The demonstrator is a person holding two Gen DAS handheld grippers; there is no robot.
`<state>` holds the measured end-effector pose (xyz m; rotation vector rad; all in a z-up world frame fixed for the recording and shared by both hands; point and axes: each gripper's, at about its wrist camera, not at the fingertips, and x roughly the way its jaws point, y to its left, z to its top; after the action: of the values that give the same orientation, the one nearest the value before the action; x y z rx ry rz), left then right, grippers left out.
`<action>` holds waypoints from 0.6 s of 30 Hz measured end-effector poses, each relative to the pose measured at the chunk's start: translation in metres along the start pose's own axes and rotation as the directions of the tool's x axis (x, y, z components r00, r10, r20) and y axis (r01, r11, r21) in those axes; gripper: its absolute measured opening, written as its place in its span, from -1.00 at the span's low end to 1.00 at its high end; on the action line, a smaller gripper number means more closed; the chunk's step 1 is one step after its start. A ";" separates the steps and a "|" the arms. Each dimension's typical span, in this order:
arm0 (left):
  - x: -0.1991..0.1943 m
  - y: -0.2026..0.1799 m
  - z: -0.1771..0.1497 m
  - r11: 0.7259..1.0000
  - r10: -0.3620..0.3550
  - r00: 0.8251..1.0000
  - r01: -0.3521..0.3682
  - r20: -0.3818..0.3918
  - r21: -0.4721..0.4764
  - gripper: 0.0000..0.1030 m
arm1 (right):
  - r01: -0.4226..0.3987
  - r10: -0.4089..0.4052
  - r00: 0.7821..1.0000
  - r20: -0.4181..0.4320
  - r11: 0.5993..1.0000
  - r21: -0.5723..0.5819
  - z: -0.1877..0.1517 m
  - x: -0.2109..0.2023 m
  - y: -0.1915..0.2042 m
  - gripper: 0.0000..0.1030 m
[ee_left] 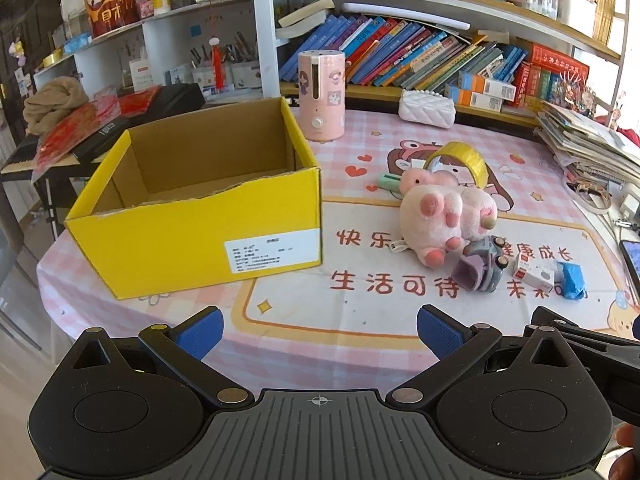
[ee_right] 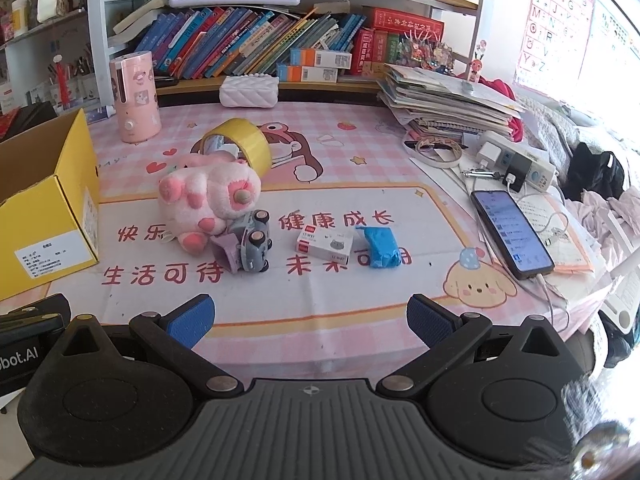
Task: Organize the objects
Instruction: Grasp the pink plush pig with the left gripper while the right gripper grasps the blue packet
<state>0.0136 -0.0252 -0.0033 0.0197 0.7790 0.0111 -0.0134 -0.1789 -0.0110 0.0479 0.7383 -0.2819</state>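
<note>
An open, empty yellow cardboard box (ee_left: 192, 236) stands on the pink tablecloth at the left; its corner shows in the right wrist view (ee_right: 48, 200). To its right lie a pink plush pig (ee_left: 444, 212) (ee_right: 208, 196), a grey toy car (ee_left: 484, 264) (ee_right: 250, 246), a small white carton (ee_left: 534, 274) (ee_right: 324, 246), a blue wrapped packet (ee_left: 572, 280) (ee_right: 382, 246) and a yellow tape roll (ee_left: 464, 160) (ee_right: 240, 142). My left gripper (ee_left: 320, 332) is open and empty at the table's near edge. My right gripper (ee_right: 310, 322) is open and empty, in front of the car.
A pink cylindrical appliance (ee_left: 322, 96) and a white quilted pouch (ee_left: 428, 108) stand at the back. A stack of booklets (ee_right: 444, 100), a power strip (ee_right: 516, 164) and a phone (ee_right: 512, 232) with cables lie at the right. Bookshelves (ee_right: 260, 40) run behind the table.
</note>
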 end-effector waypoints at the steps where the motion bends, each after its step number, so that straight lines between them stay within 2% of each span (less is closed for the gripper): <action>1: 0.001 -0.002 0.001 1.000 0.000 1.000 0.000 0.000 -0.002 1.00 | -0.004 0.004 1.000 0.002 1.000 -0.003 0.002 0.002 -0.002 1.00; 11: 0.015 -0.040 0.019 1.000 -0.011 1.000 0.011 0.011 -0.018 1.00 | -0.063 0.064 0.998 0.024 0.998 -0.025 0.026 0.027 -0.040 1.00; 18: 0.033 -0.075 0.026 1.000 -0.008 1.000 0.007 -0.007 -0.016 1.00 | -0.109 0.110 0.994 0.007 0.993 -0.038 0.039 0.056 -0.073 1.00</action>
<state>0.0556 -0.1001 -0.0097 0.0011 0.7855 0.0105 0.0319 -0.2680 -0.0150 0.0515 0.7292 -0.1634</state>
